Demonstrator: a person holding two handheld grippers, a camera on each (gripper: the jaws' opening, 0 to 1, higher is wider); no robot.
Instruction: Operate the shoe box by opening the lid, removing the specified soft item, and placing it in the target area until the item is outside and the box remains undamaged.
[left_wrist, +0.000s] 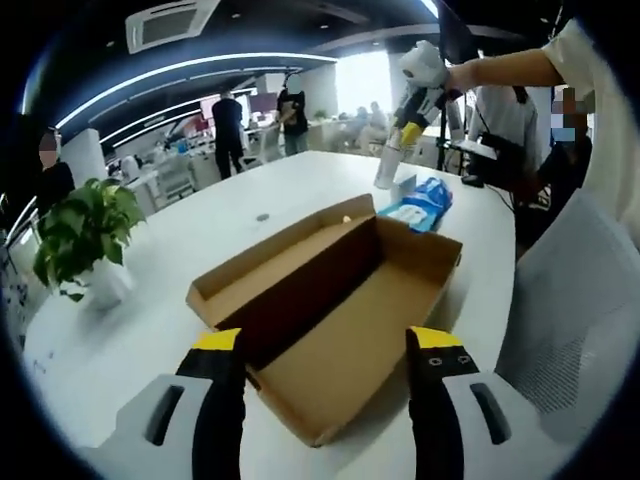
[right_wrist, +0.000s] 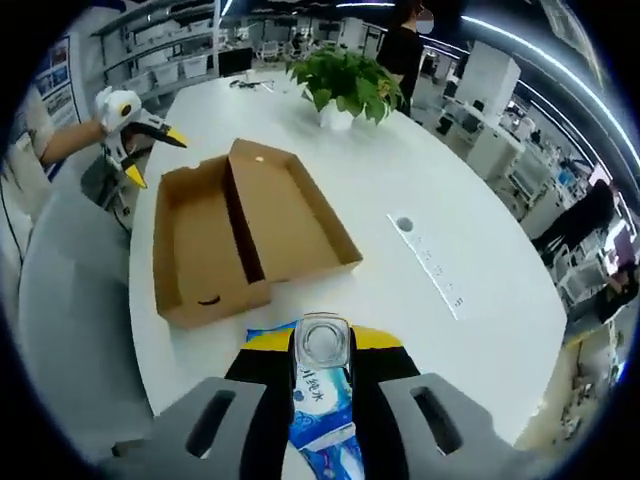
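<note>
Right claw (right_wrist: 322, 372) clamps clear plastic bottle (right_wrist: 322, 350); left claw (left_wrist: 327, 345) spread above flat-opened cardboard box (left_wrist: 330, 300).

Potted plant (left_wrist: 82, 235) sitting on white table (left_wrist: 300, 185), near far edge. Round grommet (right_wrist: 403, 224) and ruler-like strip (right_wrist: 437, 268) lying flat on tabletop. People standing among desks in office behind (left_wrist: 228, 125). Ceiling light strips (left_wrist: 180, 75) glowing overhead. Pale chair back (left_wrist: 575, 300) showing beside table edge.
</note>
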